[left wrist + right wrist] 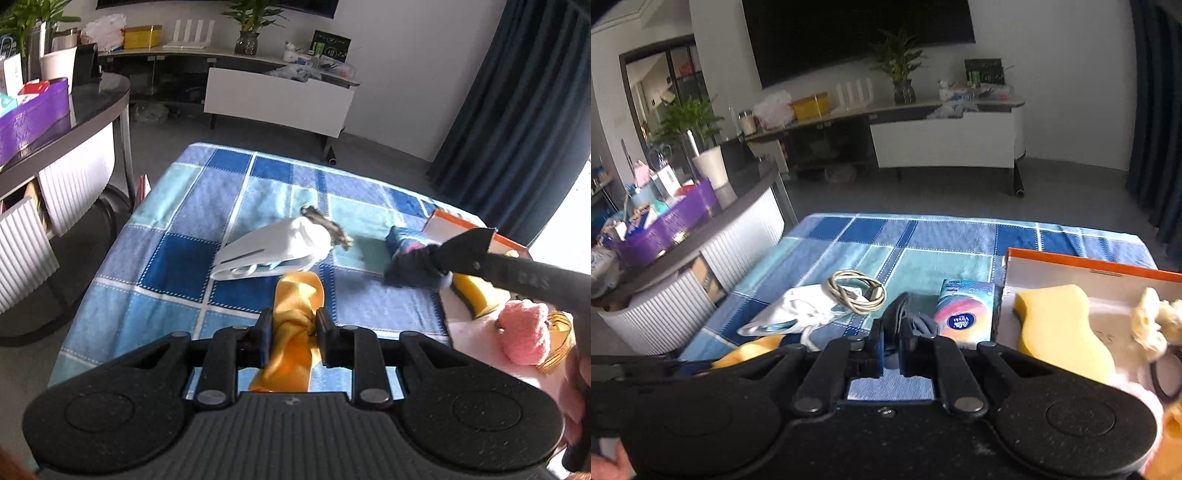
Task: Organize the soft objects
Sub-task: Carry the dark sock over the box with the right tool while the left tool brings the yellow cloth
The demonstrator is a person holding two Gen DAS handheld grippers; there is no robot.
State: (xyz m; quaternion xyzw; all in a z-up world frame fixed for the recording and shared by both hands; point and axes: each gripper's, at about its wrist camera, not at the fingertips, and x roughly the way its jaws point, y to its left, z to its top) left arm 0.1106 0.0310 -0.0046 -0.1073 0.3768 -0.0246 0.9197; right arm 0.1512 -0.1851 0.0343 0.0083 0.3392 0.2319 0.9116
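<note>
Knotted yellow cloth (pixel 295 325) is pinched inside left claw (pixel 291 325).

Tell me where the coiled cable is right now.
In the right wrist view the coiled cable lies left of centre on the checked cloth, its near-left part resting on the white mask, left of the tissue pack.

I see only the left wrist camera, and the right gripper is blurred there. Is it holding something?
Observer: Yes. The right gripper is shut on a dark grey cloth.
Operator: What is the blurred grey thing in the middle?
Observer: A coiled cable, lying on the far end of the white cloth.
Operator: And the colourful thing behind the dark cloth?
Observer: A tissue pack, lying flat beside the left wall of the orange-rimmed box.
</note>
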